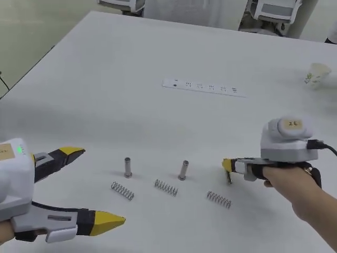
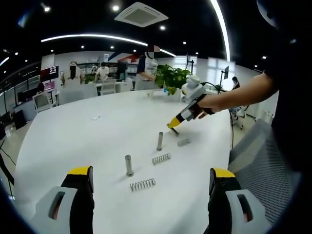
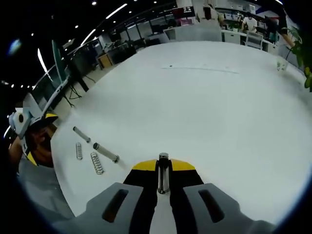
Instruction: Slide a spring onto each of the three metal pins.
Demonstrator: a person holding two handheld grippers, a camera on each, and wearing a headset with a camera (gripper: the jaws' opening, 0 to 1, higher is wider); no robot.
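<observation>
Right claw (image 3: 163, 165) clamped on slick, rigid pin (image 3: 163, 181) | left claw (image 2: 151, 171) wide apart | spring (image 1: 218, 199) looks light, squashy: pinch gently mid-coil

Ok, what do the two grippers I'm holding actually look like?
The left gripper and right gripper both have white bodies and grey-and-black fingers ending in pointed yellow tips. The left one shows a green light. The right one carries a handwritten sticker and a black cable.
</observation>
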